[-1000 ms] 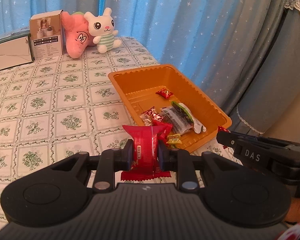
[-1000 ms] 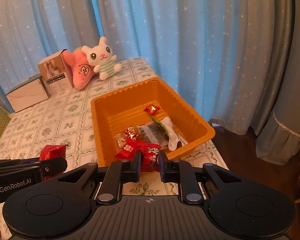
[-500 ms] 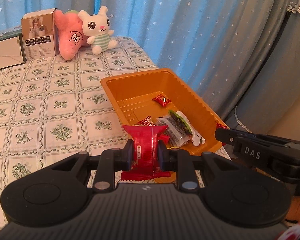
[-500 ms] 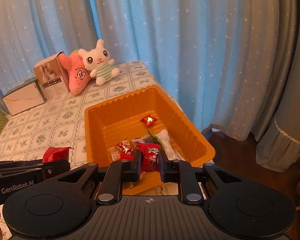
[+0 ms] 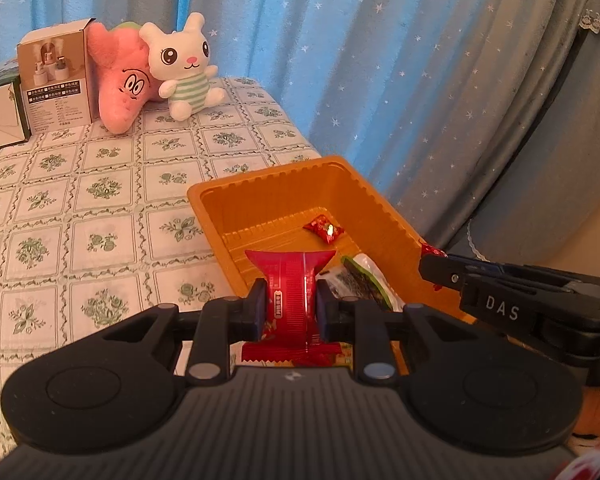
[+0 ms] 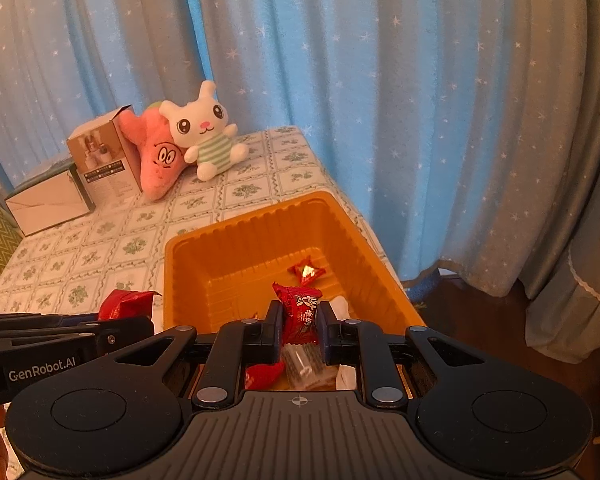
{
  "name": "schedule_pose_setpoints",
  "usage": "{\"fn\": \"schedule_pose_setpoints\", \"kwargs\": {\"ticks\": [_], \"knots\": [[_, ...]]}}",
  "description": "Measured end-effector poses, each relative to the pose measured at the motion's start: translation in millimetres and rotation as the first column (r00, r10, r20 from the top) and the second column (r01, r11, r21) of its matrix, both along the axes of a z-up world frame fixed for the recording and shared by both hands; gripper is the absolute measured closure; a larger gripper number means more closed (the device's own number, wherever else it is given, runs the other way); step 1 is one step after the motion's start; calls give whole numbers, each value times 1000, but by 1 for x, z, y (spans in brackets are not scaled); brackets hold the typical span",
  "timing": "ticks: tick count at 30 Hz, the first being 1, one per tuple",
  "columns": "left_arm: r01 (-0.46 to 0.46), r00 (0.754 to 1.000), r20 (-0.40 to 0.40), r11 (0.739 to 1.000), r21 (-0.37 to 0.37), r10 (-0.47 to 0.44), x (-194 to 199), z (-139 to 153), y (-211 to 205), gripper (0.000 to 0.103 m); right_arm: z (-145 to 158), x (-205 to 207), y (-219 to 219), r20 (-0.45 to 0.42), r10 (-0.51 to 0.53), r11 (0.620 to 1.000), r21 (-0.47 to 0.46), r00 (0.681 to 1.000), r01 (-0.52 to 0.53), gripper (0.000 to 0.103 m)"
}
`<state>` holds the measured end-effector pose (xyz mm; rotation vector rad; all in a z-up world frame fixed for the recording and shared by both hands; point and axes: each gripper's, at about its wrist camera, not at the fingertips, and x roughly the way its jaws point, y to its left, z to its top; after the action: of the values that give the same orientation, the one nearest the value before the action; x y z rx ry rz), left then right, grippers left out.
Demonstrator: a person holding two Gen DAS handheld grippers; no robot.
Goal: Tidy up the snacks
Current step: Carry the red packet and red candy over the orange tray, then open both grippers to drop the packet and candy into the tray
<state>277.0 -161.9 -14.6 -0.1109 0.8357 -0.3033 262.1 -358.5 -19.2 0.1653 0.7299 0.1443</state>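
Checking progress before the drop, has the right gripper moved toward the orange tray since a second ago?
Yes. The right gripper has advanced over the orange tray, whose near rim has slid beneath it.

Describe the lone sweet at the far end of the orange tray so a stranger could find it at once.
Start at the orange tray on the floral tablecloth. Look to its far end, toward the curtain, where a small red sweet lies alone on the tray floor. Its twisted ends and shiny gold centre set it apart from the larger packets nearer the camera.

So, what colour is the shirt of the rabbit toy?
Green and white stripes on the rabbit toy, clearest in the left wrist view.
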Motion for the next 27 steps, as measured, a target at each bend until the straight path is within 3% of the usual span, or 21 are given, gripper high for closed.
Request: {"fn": "schedule_pose_setpoints", "kwargs": {"ticks": [16, 27], "knots": [[13, 1000, -14, 1000, 6, -13, 68, -12, -15, 81, -16, 68, -2, -49, 27, 1000, 16, 998, -27, 85], [35, 999, -25, 999, 27, -34, 91, -21, -25, 81, -24, 83, -9, -64, 9, 1000, 28, 998, -7, 85]]}}
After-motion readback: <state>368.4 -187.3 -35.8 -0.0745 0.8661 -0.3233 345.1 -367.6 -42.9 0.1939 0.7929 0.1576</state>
